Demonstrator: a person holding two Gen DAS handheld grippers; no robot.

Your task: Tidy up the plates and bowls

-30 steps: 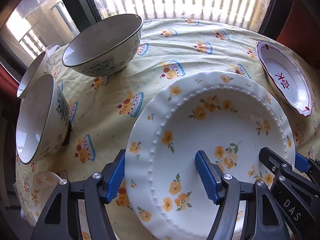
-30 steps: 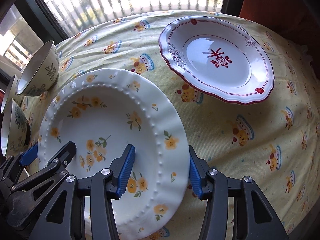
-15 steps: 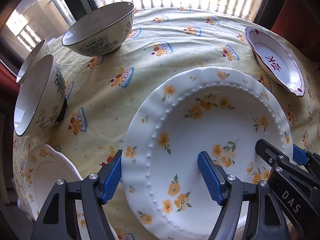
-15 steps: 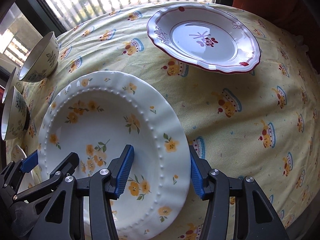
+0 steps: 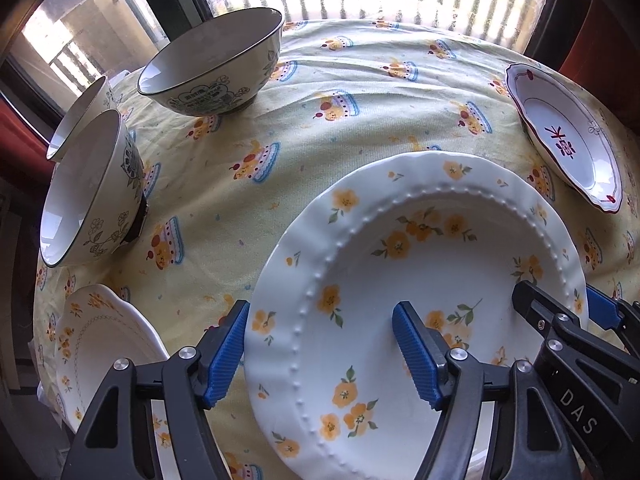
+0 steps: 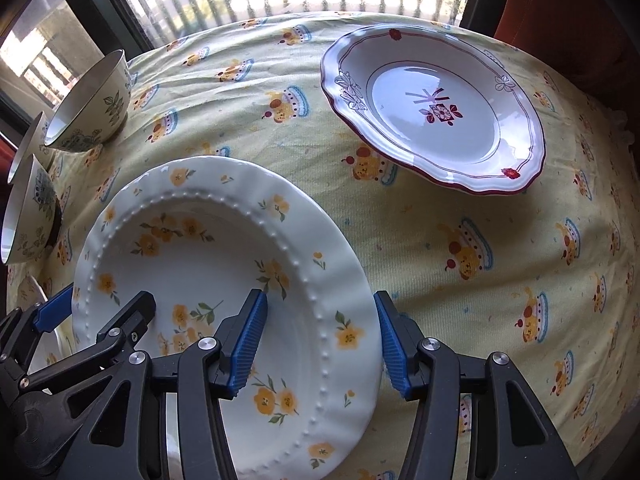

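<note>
A white plate with yellow flowers is held above the table by both grippers; it also shows in the right wrist view. My left gripper is shut on its left rim, one finger under, one inside. My right gripper is shut on its right rim the same way. A red-rimmed white plate lies at the far right, also in the left wrist view. A second yellow-flowered plate lies low at the left.
Three patterned bowls stand at the left: one far back, one nearer, one partly hidden behind it. The round table has a yellow printed cloth. A window with railings is behind.
Both grippers have carried the flowered plate back toward the near edge and leftward. The second flowered plate has come into view at the lower left.
</note>
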